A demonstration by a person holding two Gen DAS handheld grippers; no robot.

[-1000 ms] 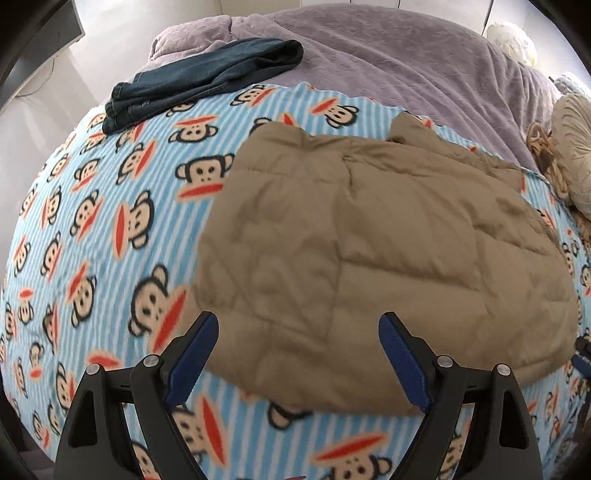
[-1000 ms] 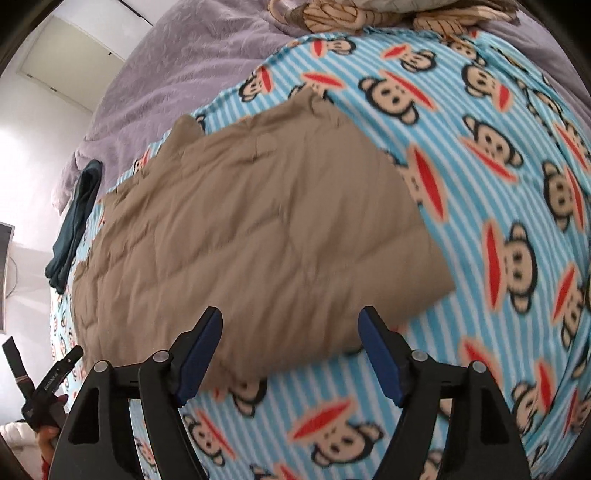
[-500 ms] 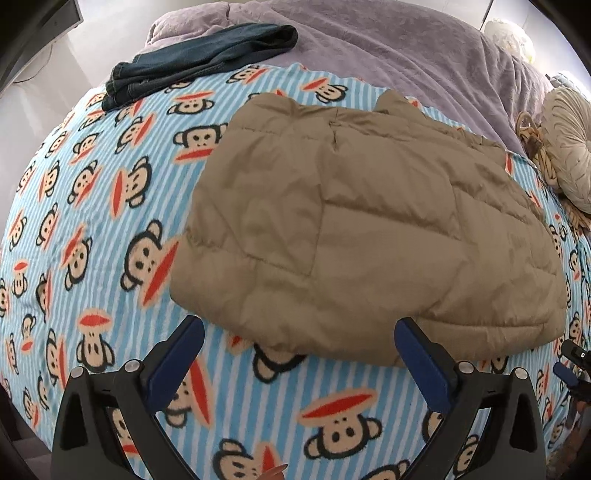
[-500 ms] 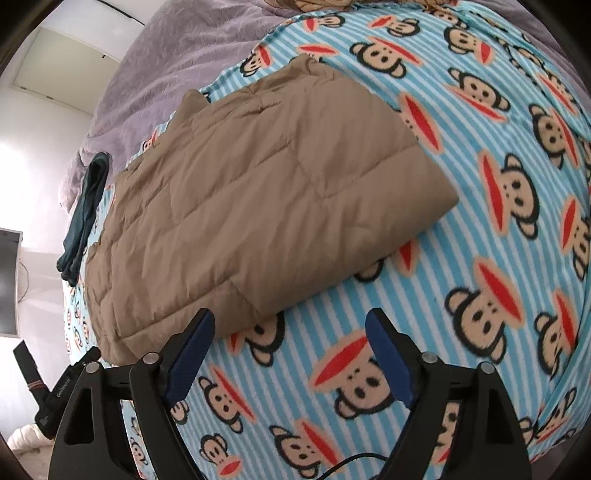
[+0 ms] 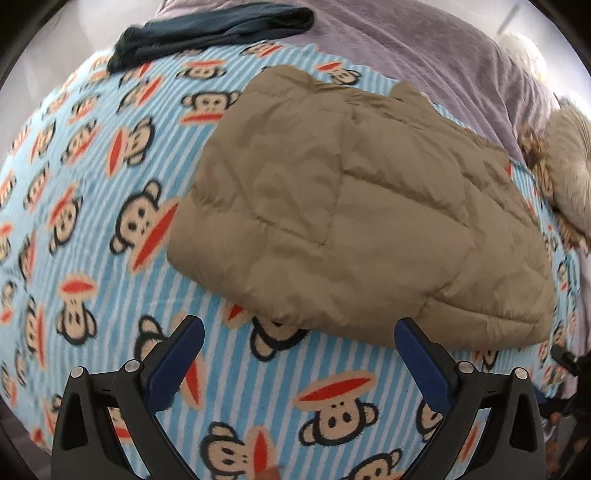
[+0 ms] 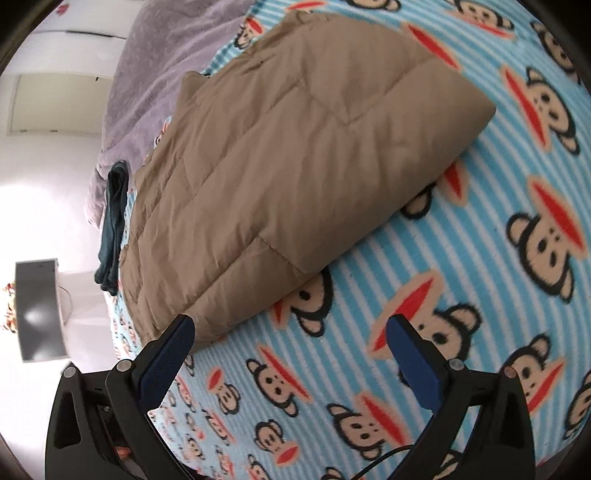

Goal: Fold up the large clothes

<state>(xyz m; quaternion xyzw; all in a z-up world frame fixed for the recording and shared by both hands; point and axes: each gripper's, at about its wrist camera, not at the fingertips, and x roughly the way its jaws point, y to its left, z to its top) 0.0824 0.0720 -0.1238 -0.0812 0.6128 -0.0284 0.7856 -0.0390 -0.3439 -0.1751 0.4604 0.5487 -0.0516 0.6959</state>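
A: Tan quilted jacket [image 5: 354, 206], where is it?

B: Lying flat on the monkey-print blanket [image 5: 92, 229], folded into a compact, roughly rectangular bundle. Layers stacked, edges doubled over; the near corner looks thick in the right wrist view [image 6: 295, 177].

A: Grippers?

B: Left gripper [image 5: 295, 354] has its jaws spread wide, nothing between them, hovering over the blanket just short of the jacket's near edge. Right gripper [image 6: 291, 354] is likewise released and empty; its left finger [image 6: 166, 354] sits right by the jacket's corner, can't tell if it touches.

A: Progress?

B: Judging from the shape, the folding looks mostly or fully done. No sleeves hanging out that either view shows. A small flap pokes up at the far edge, collar or hood, can't tell which. Possibly one more halving or some tidying left, but that's a guess.

A: Anything else around?

B: Dark blue folded garment [image 5: 207, 33] at the blanket's far edge, well apart from the jacket, maybe already finished. Purple bedspread [image 5: 424, 51] beyond it. Cream cushion [image 5: 569, 166] off to the side near the jacket's far corner.
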